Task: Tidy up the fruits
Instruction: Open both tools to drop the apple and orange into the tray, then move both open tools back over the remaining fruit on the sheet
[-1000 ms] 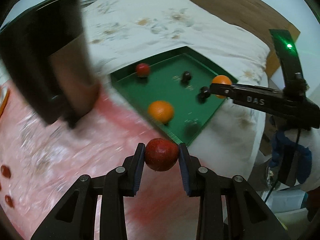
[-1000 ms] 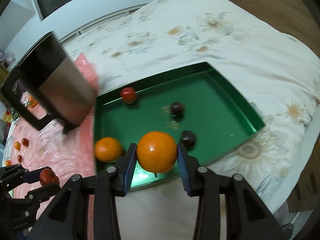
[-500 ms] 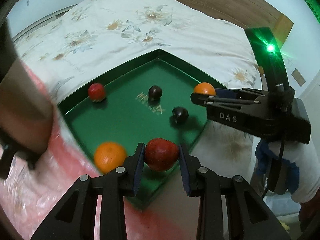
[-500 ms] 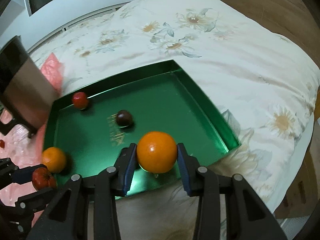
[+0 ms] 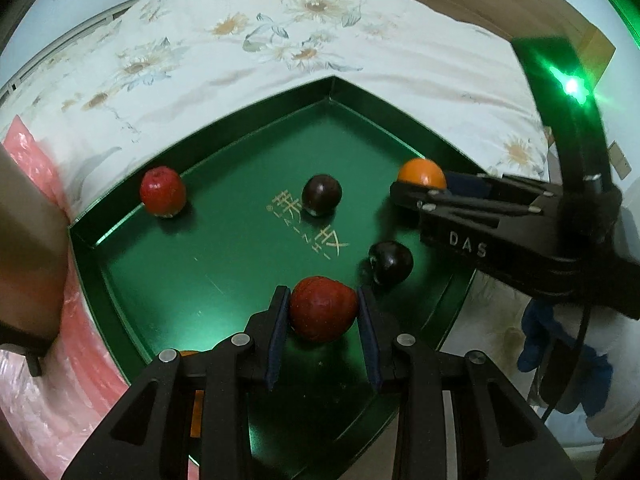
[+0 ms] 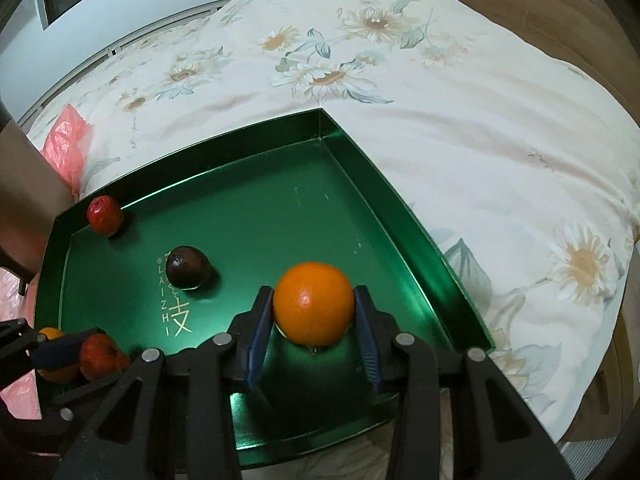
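Observation:
A green tray (image 5: 224, 264) (image 6: 256, 216) lies on the flowered bed. My left gripper (image 5: 323, 312) is shut on a red fruit (image 5: 323, 308) over the tray's near part. My right gripper (image 6: 314, 310) is shut on an orange (image 6: 314, 308) above the tray's right side; in the left wrist view that orange (image 5: 422, 172) shows at the right gripper's tip. On the tray floor rest a red fruit (image 5: 163, 191) (image 6: 105, 216) at the far left and two dark plums (image 5: 321, 194) (image 5: 390, 262). Another orange (image 6: 52, 354) lies partly hidden by the left gripper's fingers (image 6: 60, 350).
A pink plastic sheet (image 5: 52, 384) (image 6: 66, 140) covers the bed left of the tray. A blurred brown and black object (image 5: 28, 248) fills the left edge. A wooden headboard (image 6: 520, 8) runs behind the bed. A blue-gloved hand (image 5: 568, 344) holds the right gripper.
Both grippers have moved from over the pink sheet and tray edge to above the tray, coming lower, each still holding its fruit. The tray looks larger and nearer.

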The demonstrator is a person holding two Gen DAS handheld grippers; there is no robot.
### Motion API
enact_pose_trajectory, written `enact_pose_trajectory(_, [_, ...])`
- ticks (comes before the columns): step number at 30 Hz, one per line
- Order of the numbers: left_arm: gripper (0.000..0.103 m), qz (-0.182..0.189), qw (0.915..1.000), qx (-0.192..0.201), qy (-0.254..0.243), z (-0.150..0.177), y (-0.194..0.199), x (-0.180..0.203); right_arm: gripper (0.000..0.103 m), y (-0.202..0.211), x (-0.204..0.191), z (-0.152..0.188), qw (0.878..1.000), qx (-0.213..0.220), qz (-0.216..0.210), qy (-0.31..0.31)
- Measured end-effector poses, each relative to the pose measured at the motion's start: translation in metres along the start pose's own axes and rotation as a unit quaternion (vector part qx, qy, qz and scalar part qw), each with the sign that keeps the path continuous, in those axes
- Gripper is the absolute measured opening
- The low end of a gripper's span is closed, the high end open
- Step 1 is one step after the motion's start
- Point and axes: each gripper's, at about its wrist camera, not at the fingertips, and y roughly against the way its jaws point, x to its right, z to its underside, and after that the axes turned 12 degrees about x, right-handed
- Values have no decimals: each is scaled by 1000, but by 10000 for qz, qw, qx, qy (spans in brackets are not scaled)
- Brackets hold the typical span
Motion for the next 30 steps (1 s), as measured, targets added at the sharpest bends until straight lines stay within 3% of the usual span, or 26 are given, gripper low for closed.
enact_pose_trajectory(3, [29,46,10000,-45,49,2,-1,-1,63,0,-2,0,10000,-4,51,42])
enact_pose_trajectory(4, [29,49,10000,-55,68,3,-1,-2,75,1,-2,0,10000,9,66,38])
enact_pose_trajectory(5, [30,52,9999,-53,76,3,0,-3,81,3,-2,-1,10000,39,85,16])
enact_pose_trajectory(10, [42,26,9998,154,82,0,15,-7,103,12,-6,-5,9998,136,154,68])
enact_pose_trajectory(17, [51,50,9990,432,107,3,51,-15,103,35,-23,-13,9992,296,173,211])
enact_pose_trajectory(22, [52,-15,9988,452,171,18,78,-30,103,58,-47,-14,9988,375,67,304])
enact_pose_trajectory(30, [53,-312,9971,512,475,51,138,-71,103,87,-112,-3,9971,303,-339,608])
